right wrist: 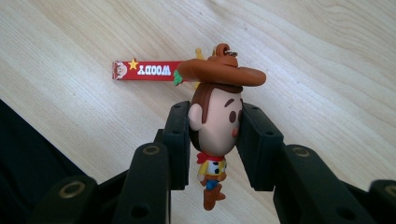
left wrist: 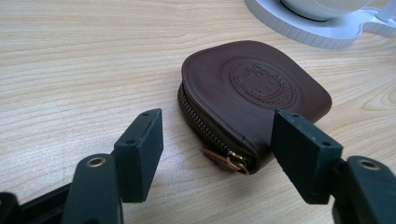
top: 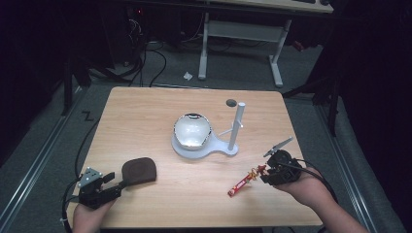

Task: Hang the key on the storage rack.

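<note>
Left gripper (top: 111, 183) at near-left corner of the wooden counter (top: 145, 111), held in the person's left hand (top: 90, 216), jaws spread wide and holding nothing; left gripper view (left wrist: 217, 154) shows them straddling the near zipper end of a brown leather coin pouch (left wrist: 252, 93) without touching it. The coin pouch (top: 139, 170) lies flat on the counter just beyond the jaws, embossed round stamp on top, brass zipper pull (left wrist: 236, 162) facing the gripper. Right gripper (top: 265, 175) at near-right, in the person's right hand (top: 303, 187), jaws narrowed and clamped on the head of a Woody keychain figure (right wrist: 215, 122), one jaw on each side of the face, brown hat above the jaws, small body hanging between them. Its red strap (right wrist: 147, 70) printed "WOODY" lies on the counter beyond the hat; from the high view the red strap (top: 240, 184) trails toward the counter's middle. Farther off, mid-counter, a white stand base (top: 214, 148) carries a shiny rounded bowl-like object (top: 192, 130), with an upright white post (top: 236, 125) on its right end. A dark round hole (top: 231, 103) sits near the counter's far edge. Beyond, floor with cables and a white desk frame (top: 240, 34).
</note>
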The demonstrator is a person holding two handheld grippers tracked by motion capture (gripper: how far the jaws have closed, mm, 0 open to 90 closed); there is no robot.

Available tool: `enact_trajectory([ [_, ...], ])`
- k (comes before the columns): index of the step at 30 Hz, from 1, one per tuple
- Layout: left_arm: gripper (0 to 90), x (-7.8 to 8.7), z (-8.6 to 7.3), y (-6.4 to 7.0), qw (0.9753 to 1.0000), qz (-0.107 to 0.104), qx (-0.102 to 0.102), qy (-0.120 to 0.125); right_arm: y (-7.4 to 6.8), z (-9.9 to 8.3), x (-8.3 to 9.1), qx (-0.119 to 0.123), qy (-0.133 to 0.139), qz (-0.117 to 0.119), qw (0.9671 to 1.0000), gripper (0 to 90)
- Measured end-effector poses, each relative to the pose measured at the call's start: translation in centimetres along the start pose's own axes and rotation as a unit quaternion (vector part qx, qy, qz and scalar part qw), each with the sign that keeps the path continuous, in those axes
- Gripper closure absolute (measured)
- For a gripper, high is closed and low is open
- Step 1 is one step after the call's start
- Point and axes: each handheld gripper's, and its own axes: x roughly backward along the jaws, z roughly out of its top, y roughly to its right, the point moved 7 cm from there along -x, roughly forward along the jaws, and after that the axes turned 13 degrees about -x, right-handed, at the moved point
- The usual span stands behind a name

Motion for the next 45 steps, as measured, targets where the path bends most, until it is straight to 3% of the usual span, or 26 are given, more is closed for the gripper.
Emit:
enact_trajectory([
  [28, 34.7, 0.0, 0.0, 0.0, 1.0000, -0.002, 0.002, 0.000, -1.0, 2.7, 4.6, 0.014, 0.010, -0.007, 0.9998, 66.7],
  [45, 34.7, 0.1, -0.1, -0.2, 1.0000, -0.001, 0.004, 0.000, -1.5, 4.0, 5.6, 0.024, 0.015, -0.012, 0.9995, 66.7],
])
